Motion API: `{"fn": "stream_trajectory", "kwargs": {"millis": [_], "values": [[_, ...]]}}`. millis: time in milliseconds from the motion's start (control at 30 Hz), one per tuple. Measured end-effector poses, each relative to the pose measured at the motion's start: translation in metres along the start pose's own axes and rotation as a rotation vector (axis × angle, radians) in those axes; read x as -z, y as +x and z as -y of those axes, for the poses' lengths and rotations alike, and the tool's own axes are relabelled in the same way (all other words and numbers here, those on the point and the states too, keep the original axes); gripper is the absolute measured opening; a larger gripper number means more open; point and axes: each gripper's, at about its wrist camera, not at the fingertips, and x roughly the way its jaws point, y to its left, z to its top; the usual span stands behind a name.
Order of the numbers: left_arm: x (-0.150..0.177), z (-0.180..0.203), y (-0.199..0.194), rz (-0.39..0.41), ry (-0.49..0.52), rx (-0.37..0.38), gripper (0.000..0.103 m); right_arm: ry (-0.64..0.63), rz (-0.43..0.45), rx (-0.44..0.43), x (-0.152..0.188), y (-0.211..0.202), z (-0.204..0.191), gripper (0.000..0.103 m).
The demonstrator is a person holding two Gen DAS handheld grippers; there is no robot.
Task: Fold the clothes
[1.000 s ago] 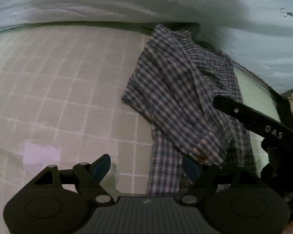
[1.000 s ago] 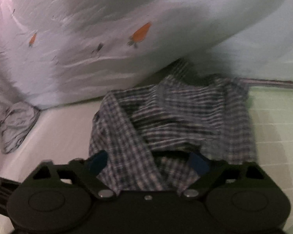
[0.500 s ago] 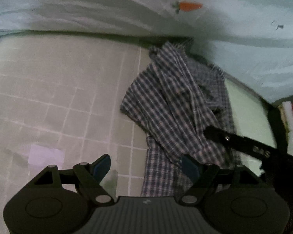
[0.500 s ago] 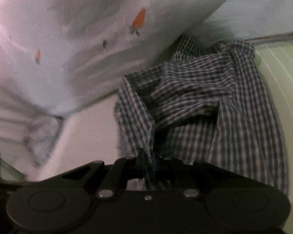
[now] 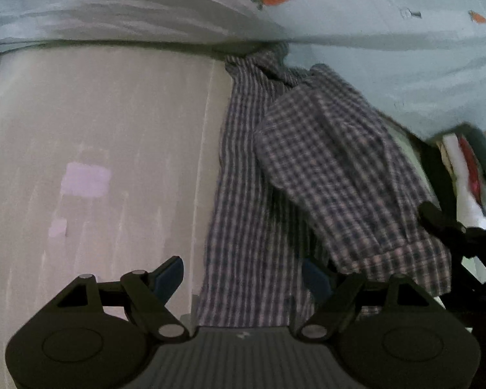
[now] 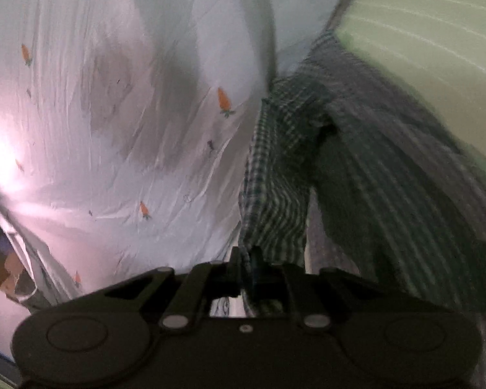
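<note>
A blue-and-white checked shirt (image 5: pixel 333 168) lies rumpled on a pale green gridded sheet (image 5: pixel 113 123), its cuffed sleeve draped at the right. My left gripper (image 5: pixel 243 274) is open, its jaws straddling the shirt's near edge, which lies between them. My right gripper (image 6: pixel 246 262) is shut on an edge of the same shirt (image 6: pixel 275 194) and holds it lifted, so the cloth hangs and stretches away from it. The right gripper's dark body also shows at the right edge of the left wrist view (image 5: pixel 453 230).
A light blue quilt with small orange carrots (image 5: pixel 340 16) is bunched behind the shirt and fills the left of the right wrist view (image 6: pixel 129 113). A stack of folded white and red clothes (image 5: pixel 466 175) sits at the far right. A pale purple patch (image 5: pixel 86 180) marks the sheet.
My right gripper has shut on the shirt's edge and lifted it, swinging upward and to the side. My left gripper stayed open and moved in over the shirt's near edge.
</note>
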Motion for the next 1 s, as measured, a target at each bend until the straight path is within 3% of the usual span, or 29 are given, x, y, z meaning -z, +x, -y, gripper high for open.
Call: {"fn": "stream_trajectory", "kwargs": {"millis": [100,333,500,700,833,900,967,1000], "values": [[0.017,0.003,-0.003,-0.017,0.017,-0.002,0.081,0.075,0.031,0.009,0.013,-0.027,0.01,0.006],[0.059,-0.001,-0.008,-0.071,0.045,-0.03,0.081,0.175,0.013,0.219,0.031,-0.045,0.05,0.006],[0.072,-0.01,-0.008,-0.095,0.03,-0.071,0.081,0.063,-0.012,0.35,0.031,-0.04,0.049,0.006],[0.084,-0.01,-0.006,-0.106,0.09,-0.132,0.079,-0.136,-0.063,0.509,0.035,-0.033,0.041,0.01],[0.094,-0.006,-0.005,-0.101,0.153,-0.156,0.075,-0.295,-0.08,0.612,0.044,-0.037,0.025,0.025],[0.098,-0.004,-0.005,-0.105,0.168,-0.152,0.073,-0.358,-0.073,0.644,0.05,-0.044,0.021,0.055],[0.101,-0.003,-0.004,-0.115,0.168,-0.154,0.071,-0.407,-0.06,0.673,0.056,-0.053,0.019,0.074],[0.103,-0.003,-0.002,-0.121,0.164,-0.153,0.071,-0.43,-0.055,0.687,0.059,-0.056,0.018,0.078]]}}
